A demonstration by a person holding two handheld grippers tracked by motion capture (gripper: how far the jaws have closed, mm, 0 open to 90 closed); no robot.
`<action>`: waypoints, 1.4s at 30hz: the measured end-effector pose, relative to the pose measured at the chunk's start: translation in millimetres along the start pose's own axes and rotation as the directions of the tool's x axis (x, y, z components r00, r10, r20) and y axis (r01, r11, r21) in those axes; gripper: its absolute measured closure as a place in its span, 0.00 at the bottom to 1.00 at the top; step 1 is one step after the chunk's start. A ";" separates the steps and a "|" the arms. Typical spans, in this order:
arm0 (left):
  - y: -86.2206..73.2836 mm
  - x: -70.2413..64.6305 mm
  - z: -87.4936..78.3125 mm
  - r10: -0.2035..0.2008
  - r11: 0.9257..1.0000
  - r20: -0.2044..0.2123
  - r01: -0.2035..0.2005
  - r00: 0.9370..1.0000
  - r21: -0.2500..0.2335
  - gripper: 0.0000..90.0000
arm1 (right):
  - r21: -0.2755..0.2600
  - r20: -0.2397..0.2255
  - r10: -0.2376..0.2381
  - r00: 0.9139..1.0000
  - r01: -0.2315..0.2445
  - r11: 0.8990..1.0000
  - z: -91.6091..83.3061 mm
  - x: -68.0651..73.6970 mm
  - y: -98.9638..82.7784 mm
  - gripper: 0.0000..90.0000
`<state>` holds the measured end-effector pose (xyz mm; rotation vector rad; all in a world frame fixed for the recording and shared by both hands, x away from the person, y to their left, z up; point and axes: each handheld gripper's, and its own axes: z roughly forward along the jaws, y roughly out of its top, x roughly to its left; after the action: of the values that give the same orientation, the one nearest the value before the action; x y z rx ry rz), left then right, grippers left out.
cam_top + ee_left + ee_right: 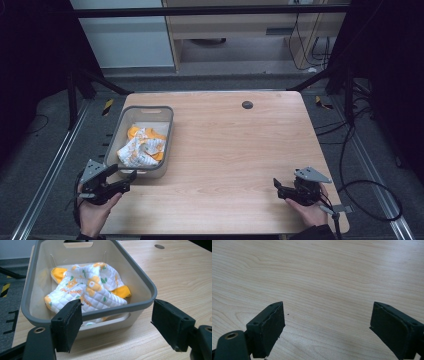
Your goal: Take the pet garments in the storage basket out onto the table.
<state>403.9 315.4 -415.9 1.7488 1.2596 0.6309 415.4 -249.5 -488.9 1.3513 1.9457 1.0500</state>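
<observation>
Wooden table (235, 150) takes up the centre of the high view, mostly bare; a small dark round spot (247, 104) sits near its far edge.

Grey bin (166, 134) stands left of centre in the high view. In the left gripper view its near rim (117, 308) crosses mid-frame, just past the jaws.

Quilted cloth (92, 287), white with an orange print and orange lining, lies bunched inside the bin, upper middle of the left gripper view. Nothing touches it.

Left gripper (114, 181), lower left of the high view, is aimed at the bin's near end, jaws spread wide and empty.

Right gripper (285, 189), lower right, well apart from the bin, jaws also spread wide over bare wood, empty.

Judgement: work barely begun. Cloth not yet grasped and still in the bin. The reach in, the grip and the lift out all appear left to do, likely starting with the left gripper.
</observation>
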 end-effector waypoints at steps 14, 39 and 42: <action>20.0 1.4 -4.1 -0.004 0.999 0.006 0.004 1.000 -0.044 0.25 | -0.006 -0.008 0.015 1.000 -0.015 1.000 -0.3 0.4 -0.3 0.14; 59.6 8.7 11.9 0.020 1.000 -0.001 -0.020 1.000 -0.023 0.24 | -0.007 -0.015 0.008 1.000 -0.008 1.000 1.1 -0.7 -0.1 0.14; 63.1 10.4 15.3 0.024 1.000 -0.006 -0.024 1.000 -0.007 0.24 | -0.002 -0.015 0.007 1.000 -0.007 1.000 1.4 -0.7 -0.1 0.14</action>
<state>450.7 312.5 -369.8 1.7596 1.2411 0.6539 416.7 -249.8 -489.7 1.3530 1.9516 1.0685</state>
